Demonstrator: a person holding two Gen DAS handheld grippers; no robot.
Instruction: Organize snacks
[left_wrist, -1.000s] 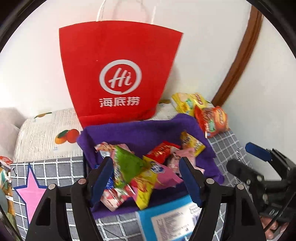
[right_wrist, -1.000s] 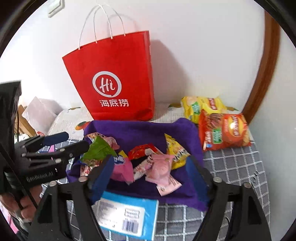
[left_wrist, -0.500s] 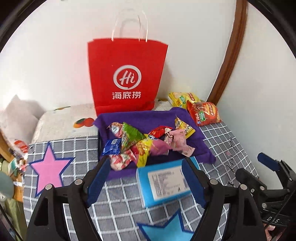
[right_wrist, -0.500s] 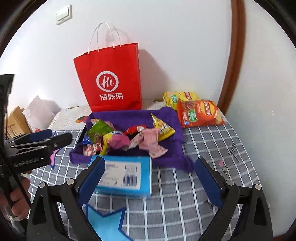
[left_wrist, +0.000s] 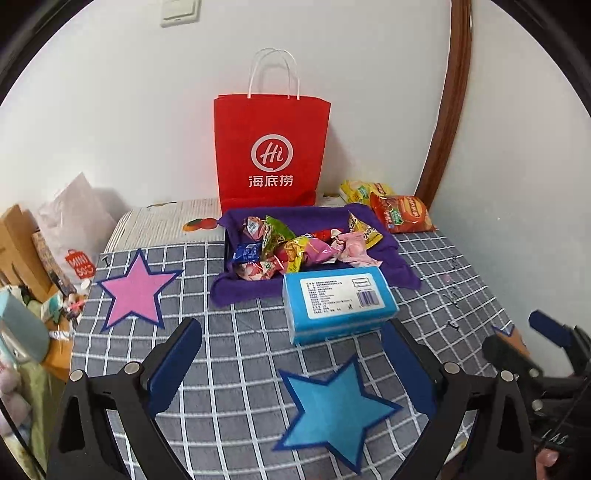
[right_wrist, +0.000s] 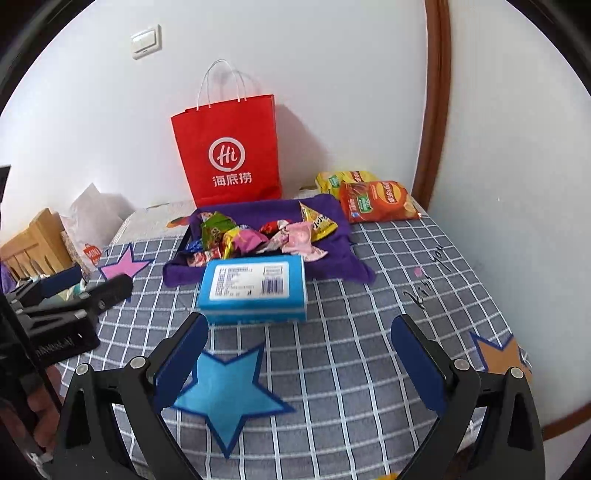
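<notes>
Both tongs pulled back from snack tray (left_wrist: 369, 254), left tongs (left_wrist: 291, 363) and right tongs (right_wrist: 299, 360) wide apart, empty

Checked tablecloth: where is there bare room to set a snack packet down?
Bare checked tablecloth lies right of the blue box, between the purple tray and the orange star. More lies between the pink star and blue star. Crowded: the tray's snack pile and the chip bags at the back.

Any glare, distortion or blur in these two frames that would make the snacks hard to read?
Left wrist: strong fisheye bending of the door frame, dark corner vignette; snack pile sharp. Right wrist: same curvature, small glare spot on the orange chip bag, box label text too small to read.
</notes>
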